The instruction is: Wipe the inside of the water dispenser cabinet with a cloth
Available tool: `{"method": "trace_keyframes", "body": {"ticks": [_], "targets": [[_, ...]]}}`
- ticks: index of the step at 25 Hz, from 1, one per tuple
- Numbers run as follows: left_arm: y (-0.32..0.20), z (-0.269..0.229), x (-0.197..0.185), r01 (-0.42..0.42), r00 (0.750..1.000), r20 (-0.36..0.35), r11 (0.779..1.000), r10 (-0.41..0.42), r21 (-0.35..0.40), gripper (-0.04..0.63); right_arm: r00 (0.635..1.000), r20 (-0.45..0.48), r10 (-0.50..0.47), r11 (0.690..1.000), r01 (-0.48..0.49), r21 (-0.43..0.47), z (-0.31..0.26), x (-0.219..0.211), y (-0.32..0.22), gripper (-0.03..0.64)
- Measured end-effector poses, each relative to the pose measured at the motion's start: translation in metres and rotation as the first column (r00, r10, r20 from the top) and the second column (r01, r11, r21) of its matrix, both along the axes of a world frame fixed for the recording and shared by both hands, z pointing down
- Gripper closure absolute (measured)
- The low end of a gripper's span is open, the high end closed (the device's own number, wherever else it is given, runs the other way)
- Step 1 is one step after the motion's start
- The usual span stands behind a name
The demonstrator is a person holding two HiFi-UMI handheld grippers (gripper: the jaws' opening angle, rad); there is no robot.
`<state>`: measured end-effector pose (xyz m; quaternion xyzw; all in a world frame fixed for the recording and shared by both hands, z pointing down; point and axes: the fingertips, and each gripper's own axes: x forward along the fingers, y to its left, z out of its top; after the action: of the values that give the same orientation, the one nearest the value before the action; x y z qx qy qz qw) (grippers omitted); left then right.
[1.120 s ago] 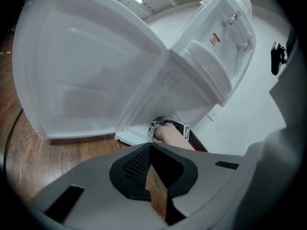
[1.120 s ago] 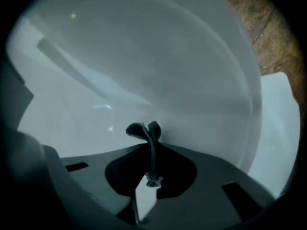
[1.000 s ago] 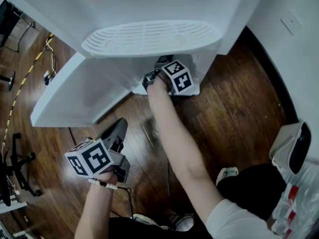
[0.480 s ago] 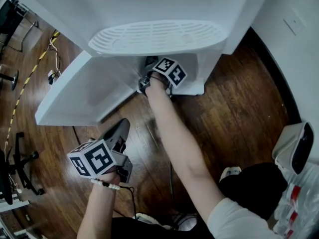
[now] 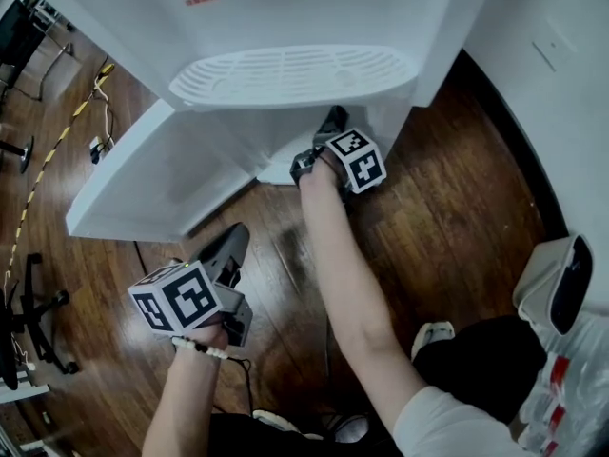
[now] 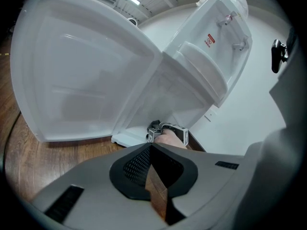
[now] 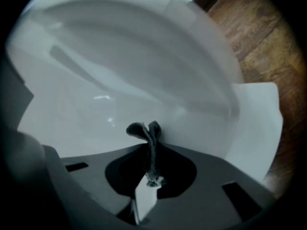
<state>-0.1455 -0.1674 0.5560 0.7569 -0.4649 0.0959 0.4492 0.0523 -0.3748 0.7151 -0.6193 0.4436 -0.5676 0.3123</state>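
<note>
Right claw [image 7: 149, 150] pinching cloth [image 7: 145, 130], arm [image 5: 344, 284] outstretched toward cabinet [image 7: 120, 71]

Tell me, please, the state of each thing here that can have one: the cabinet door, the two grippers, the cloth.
cabinet door: swung wide open.
left gripper: jaws together, nothing between them, held outside the cabinet.
right gripper: jaws shut on the cloth, facing the white inside of the water dispenser cabinet.
cloth: dark, bunched, pinched between the right jaws.
</note>
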Motion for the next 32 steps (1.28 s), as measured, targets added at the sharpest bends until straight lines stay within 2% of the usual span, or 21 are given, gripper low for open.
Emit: {"method": "trace_keyframes", "body": {"ticks": [7,10,13,16,20,25,28,32], "targets": [[-0.003,-0.004,0.008,-0.002,1.000,-0.002,1.000,0.002,0.011,0.603,0.994,0.038,0.103,0.995,-0.103,0.008,0.003,0.037,0.028,0.577],[-0.002,-0.005,0.009,-0.003,1.000,-0.003,1.000,0.003,0.011,0.603,0.994,0.043,0.105,0.994,-0.106,0.015,0.004,0.042,0.030,0.577],[-0.002,-0.004,0.009,-0.003,1.000,-0.002,1.000,0.003,0.007,0.603,0.995,0.081,0.049,0.999,-0.050,0.013,0.006,0.021,0.026,0.577],[-0.002,-0.005,0.011,-0.004,1.000,-0.006,1.000,0.004,0.008,0.603,0.992,0.114,-0.050,0.999,0.049,0.012,0.006,-0.020,0.021,0.577],[0.000,-0.006,0.010,-0.003,1.000,-0.006,1.000,0.003,0.009,0.603,0.977,0.125,-0.172,0.985,0.172,0.015,0.010,-0.073,0.019,0.577],[0.003,-0.009,0.002,0.012,1.000,0.001,1.000,-0.012,0.010,0.603,0.956,0.130,-0.262,0.965,0.262,0.014,0.012,-0.118,0.021,0.577],[0.004,-0.011,0.000,0.015,1.000,0.003,1.000,-0.015,0.014,0.603,0.945,0.140,-0.296,0.955,0.295,0.027,0.011,-0.134,0.024,0.577],[0.005,-0.016,-0.001,0.019,1.000,0.006,1.000,-0.019,0.021,0.603,0.945,0.118,-0.305,0.952,0.304,0.028,0.012,-0.126,0.030,0.577]]}}
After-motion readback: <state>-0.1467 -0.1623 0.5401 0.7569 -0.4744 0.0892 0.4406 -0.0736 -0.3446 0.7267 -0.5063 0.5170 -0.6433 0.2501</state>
